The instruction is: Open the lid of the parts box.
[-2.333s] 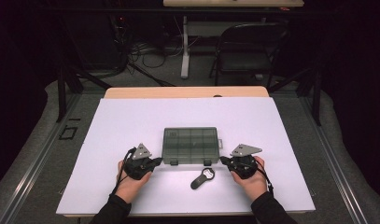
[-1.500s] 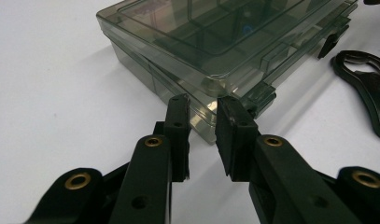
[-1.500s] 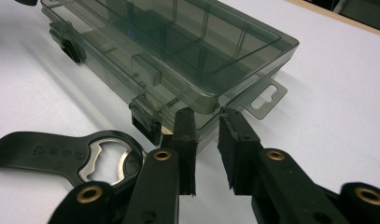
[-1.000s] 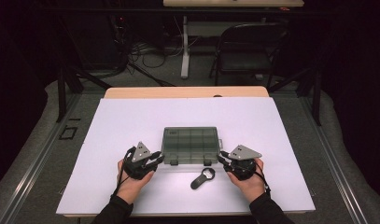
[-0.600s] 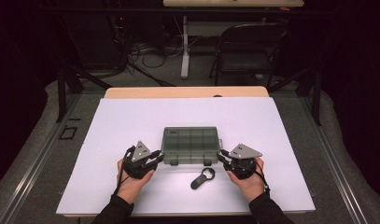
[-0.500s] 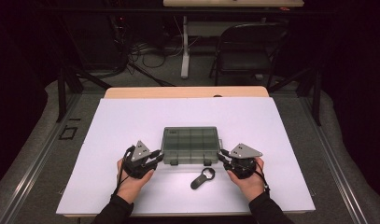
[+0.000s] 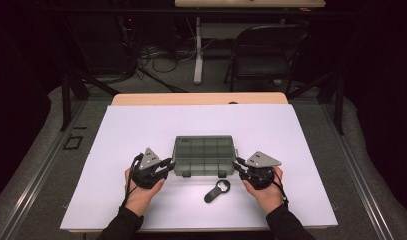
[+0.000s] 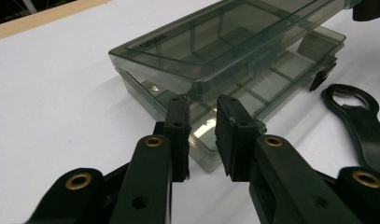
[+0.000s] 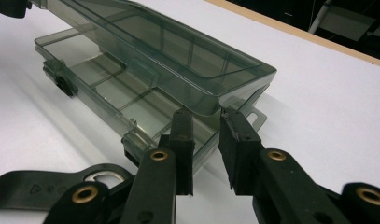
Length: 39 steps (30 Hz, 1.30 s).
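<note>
So we've got the white desk (image 7: 141,130) with the smoky plastic box (image 7: 204,155) sitting mid-desk, lid tipped up a bit. Our left claw (image 7: 167,165) and right claw (image 7: 239,165) sit at its near corners, jaws slightly apart, not clamping anything. Bottle opener (image 7: 217,191) just in front.

A table (image 7: 116,130) bears a compartment box (image 7: 204,155) near the middle of its near half, long side toward the person. The box's lid (image 8: 234,37) is raised at the near edge, above the tray (image 8: 290,70). The left gripper (image 7: 167,165) lies at the box's near left corner, the right gripper (image 7: 238,165) at its near right corner (each set of jaws pointing inward at a lid corner). A bottle opener (image 7: 217,191) lies on the table just before the box, right of centre, between the two hands. Behind the table stands a chair (image 7: 268,55), with cables (image 7: 156,52) on the floor to its left.
</note>
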{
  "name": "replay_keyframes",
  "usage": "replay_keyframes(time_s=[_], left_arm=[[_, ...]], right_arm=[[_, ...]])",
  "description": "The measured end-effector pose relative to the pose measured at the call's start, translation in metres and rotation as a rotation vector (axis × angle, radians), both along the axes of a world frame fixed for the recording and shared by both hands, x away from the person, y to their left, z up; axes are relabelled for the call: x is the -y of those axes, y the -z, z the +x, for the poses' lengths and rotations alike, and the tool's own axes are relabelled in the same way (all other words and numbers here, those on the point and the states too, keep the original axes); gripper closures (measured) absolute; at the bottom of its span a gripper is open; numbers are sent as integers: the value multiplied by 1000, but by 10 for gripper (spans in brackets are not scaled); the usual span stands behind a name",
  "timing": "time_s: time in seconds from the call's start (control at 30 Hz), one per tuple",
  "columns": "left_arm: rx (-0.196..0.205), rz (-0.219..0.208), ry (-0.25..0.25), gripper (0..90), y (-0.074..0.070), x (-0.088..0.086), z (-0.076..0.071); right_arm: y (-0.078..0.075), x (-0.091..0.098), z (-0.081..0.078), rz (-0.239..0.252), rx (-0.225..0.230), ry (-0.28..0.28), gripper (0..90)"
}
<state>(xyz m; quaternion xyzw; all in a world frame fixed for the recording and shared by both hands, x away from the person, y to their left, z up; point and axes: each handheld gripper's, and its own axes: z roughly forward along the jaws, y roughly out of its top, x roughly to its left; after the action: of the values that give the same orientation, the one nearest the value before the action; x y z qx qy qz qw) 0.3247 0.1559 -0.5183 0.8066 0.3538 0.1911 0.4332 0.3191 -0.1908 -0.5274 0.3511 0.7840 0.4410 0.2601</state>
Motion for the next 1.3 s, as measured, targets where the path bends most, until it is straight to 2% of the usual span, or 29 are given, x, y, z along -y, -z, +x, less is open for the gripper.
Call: replay_keyframes(time_s=[0.37, 0.73, 0.9, 1.13, 1.3], left_arm=[[21, -1, -28, 755, -16, 2, 9], [26, -28, -57, 767, -36, 3, 27], [15, -36, -71, 767, -40, 4, 35], [15, -39, -78, 783, -45, 4, 43], [16, -54, -101, 796, -47, 5, 49]], right_arm=[[-13, -4, 9, 5, -12, 38, 756], [-31, -5, 27, 44, -5, 76, 785], [-37, -6, 34, 43, 0, 91, 788], [-44, -8, 44, 45, 20, 116, 800], [-48, -10, 50, 46, 26, 133, 811]])
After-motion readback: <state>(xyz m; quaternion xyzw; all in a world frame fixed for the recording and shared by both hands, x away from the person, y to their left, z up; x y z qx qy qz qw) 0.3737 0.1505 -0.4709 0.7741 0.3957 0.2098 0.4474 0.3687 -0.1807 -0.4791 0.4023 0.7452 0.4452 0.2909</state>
